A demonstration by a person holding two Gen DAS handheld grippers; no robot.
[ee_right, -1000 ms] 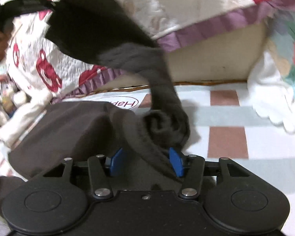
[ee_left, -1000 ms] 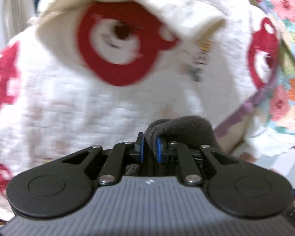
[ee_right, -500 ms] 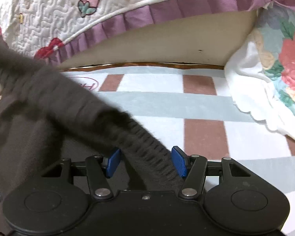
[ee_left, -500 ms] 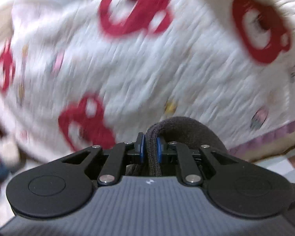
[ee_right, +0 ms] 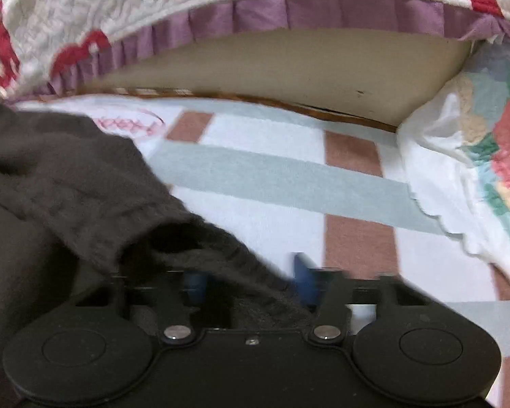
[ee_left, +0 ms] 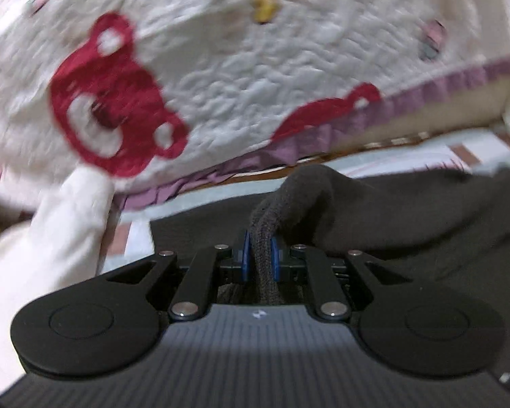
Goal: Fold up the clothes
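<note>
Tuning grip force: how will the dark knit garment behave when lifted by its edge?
Likely floppy: the dark knit garment bunches into a ridge where the left tongs pinch its ribbed edge, the rest lying wrinkled. Probably not slippery: the fuzzy knit should hold in the grip. Looks thick, so perhaps heavyish for cloth.

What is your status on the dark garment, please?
Left gripper shut on dark garment, ribbed hem. Right gripper jaws just closing, garment between, pads not yet pressing. Nothing blocking seen.
</note>
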